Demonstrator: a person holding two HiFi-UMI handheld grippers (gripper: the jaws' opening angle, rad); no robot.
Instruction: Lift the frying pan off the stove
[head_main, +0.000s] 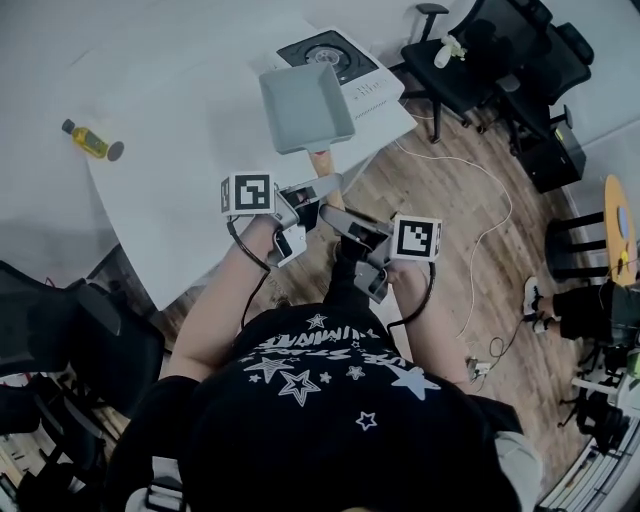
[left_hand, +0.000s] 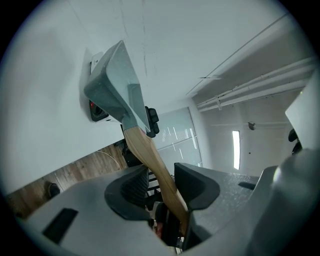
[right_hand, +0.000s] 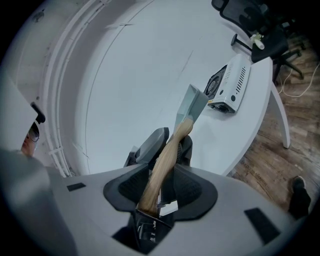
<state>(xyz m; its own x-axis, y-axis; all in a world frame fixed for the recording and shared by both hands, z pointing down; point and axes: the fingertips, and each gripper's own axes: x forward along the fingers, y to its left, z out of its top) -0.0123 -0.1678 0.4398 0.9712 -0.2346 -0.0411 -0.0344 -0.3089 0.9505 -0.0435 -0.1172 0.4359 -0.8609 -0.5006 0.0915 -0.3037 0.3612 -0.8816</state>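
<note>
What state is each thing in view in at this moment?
frying pan: empty, lifted clear of the stove.
wooden handle: held between both grippers.
left gripper: shut on the wooden handle.
right gripper: shut on the wooden handle.
portable stove: burner bare, standing on the table.
yellow bottle: on the table, untouched.

Matt grey frying pan (head_main: 305, 105), smooth wooden handle (left_hand: 151, 160), smooth white table (head_main: 180, 200), wood-plank floor (head_main: 440, 250)
</note>
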